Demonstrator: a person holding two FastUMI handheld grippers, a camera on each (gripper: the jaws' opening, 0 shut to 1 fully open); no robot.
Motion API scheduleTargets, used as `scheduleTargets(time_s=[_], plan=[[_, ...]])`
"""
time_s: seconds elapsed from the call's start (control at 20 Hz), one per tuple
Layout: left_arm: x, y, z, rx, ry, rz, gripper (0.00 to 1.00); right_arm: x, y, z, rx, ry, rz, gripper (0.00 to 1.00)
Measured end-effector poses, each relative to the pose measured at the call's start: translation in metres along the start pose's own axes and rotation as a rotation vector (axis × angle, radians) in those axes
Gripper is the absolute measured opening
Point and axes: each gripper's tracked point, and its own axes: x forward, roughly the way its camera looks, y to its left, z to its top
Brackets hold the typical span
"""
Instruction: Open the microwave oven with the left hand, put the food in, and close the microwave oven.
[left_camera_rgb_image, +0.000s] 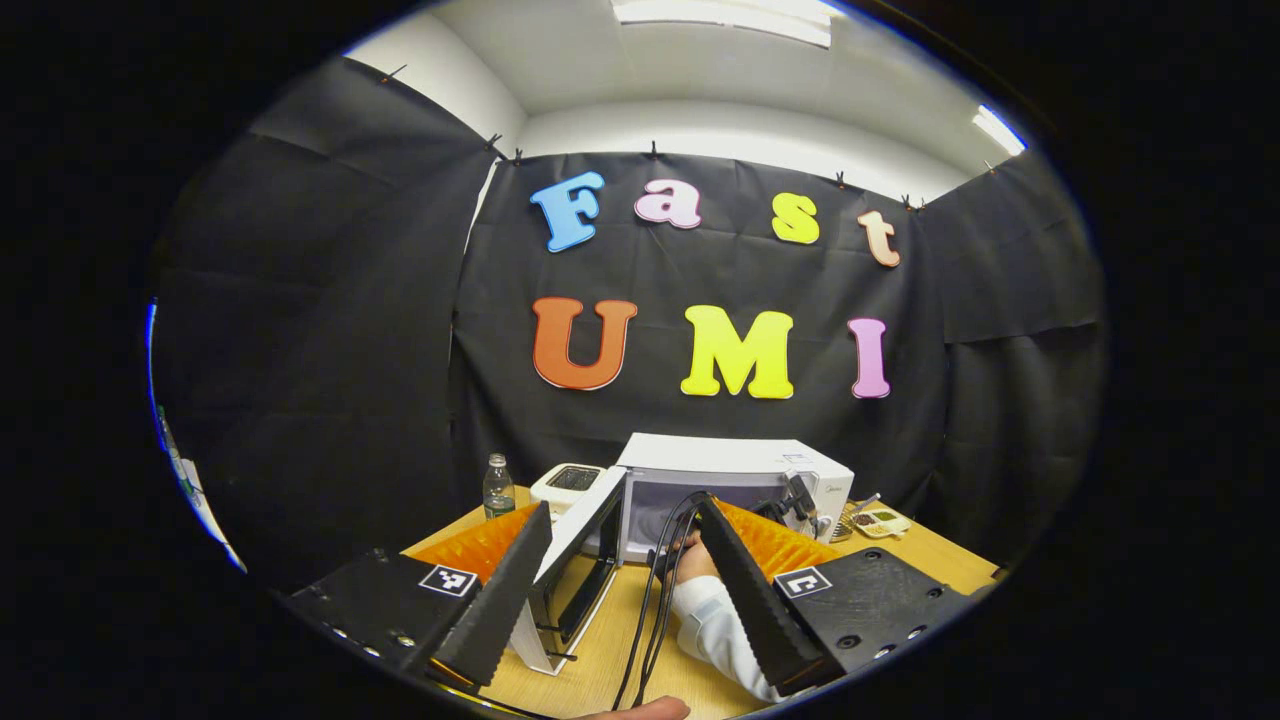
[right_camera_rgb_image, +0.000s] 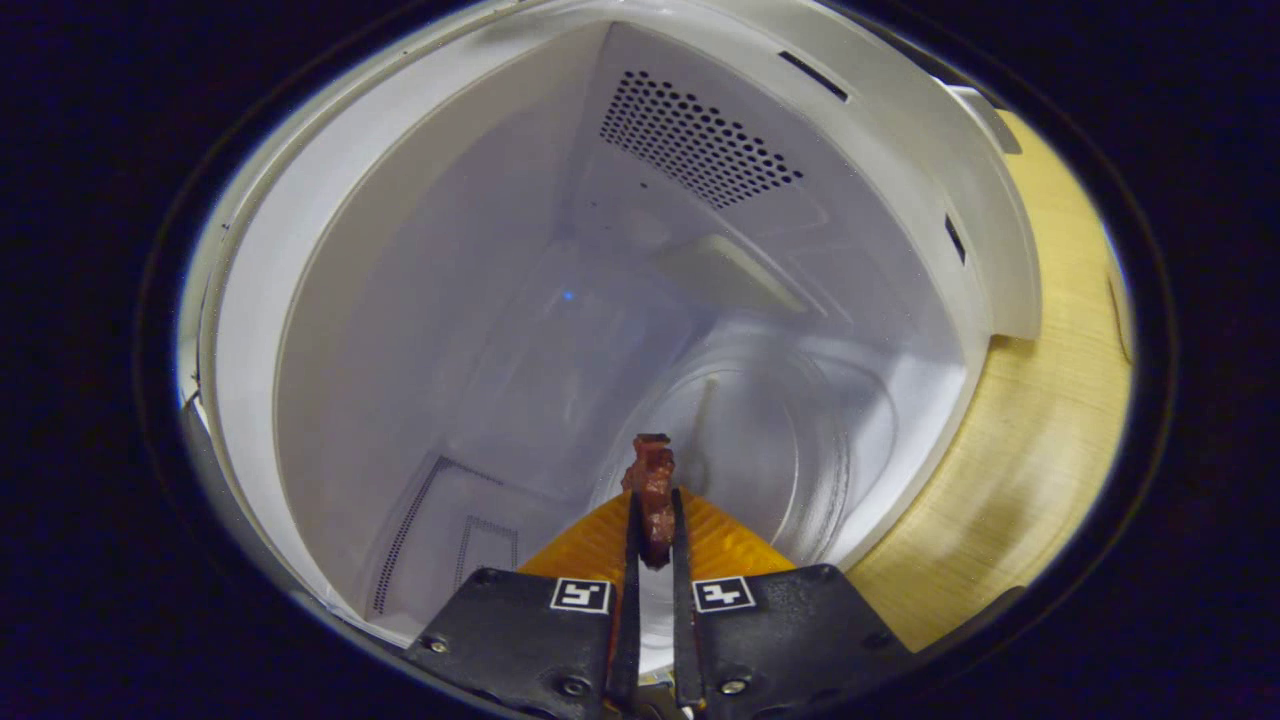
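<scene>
In the right gripper view, the right gripper (right_camera_rgb_image: 652, 520) is seen pressed nearly together on a small reddish-brown piece of food (right_camera_rgb_image: 651, 480), which is pinched between both fingers and juts out past their tips. The gripper is held inside the open cavity of the microwave oven (right_camera_rgb_image: 420, 300), above the round glass turntable (right_camera_rgb_image: 770, 450) on the cavity floor. A perforated vent patch (right_camera_rgb_image: 695, 140) is seen on one inner wall, and a pale rectangular panel (right_camera_rgb_image: 725, 275) lies below it. Past the oven's front edge, the wooden table (right_camera_rgb_image: 1040, 420) is seen at the right of that view.

In the left gripper view, the left gripper (left_camera_rgb_image: 620, 520) is held spread wide, with nothing between its fingers, back from the oven and above the table (left_camera_rgb_image: 600, 650). Between the fingers, farther off, the white microwave oven (left_camera_rgb_image: 740, 465) is seen with its door (left_camera_rgb_image: 575, 560) swung open toward the left. A white sleeve (left_camera_rgb_image: 715, 620) reaches from the lower edge toward the oven's opening, and dark cables (left_camera_rgb_image: 655, 590) run alongside it. A clear bottle (left_camera_rgb_image: 498, 487) and a small white appliance (left_camera_rgb_image: 567, 483) stand to the left of the oven. A tray with compartments (left_camera_rgb_image: 875, 521) lies on the table to the oven's right; its contents are too small to be told.
</scene>
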Motion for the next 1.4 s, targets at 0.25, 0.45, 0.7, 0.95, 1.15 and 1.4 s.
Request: scheduleTargets(time_s=[0.25, 0.45, 0.7, 0.95, 1.15, 1.4], plan=[[0.004, -0.011, -0.008, 0.011, 0.023, -0.023, 0.92, -0.001, -0.014, 0.003, -0.147, -0.043, -0.066, 0.31], [0.001, -0.012, -0.006, 0.014, 0.021, -0.016, 0.92, -0.015, -0.016, 0.019, -0.416, -0.153, -0.145, 0.94], [-0.009, -0.002, -0.002, 0.049, 0.022, 0.023, 0.92, -0.037, -0.018, 0.015, -0.474, -0.136, -0.139, 0.94], [-0.015, 0.013, -0.002, 0.07, 0.033, 0.033, 0.92, -0.08, -0.009, 0.026, -0.53, -0.093, -0.083, 0.94], [-0.012, 0.038, 0.01, 0.117, 0.038, 0.066, 0.93, -0.145, 0.006, 0.046, -0.599, -0.044, 0.012, 0.94], [-0.014, 0.057, 0.022, 0.051, 0.042, 0.071, 0.93, -0.24, 0.007, 0.082, -0.703, -0.041, 0.124, 0.94]])
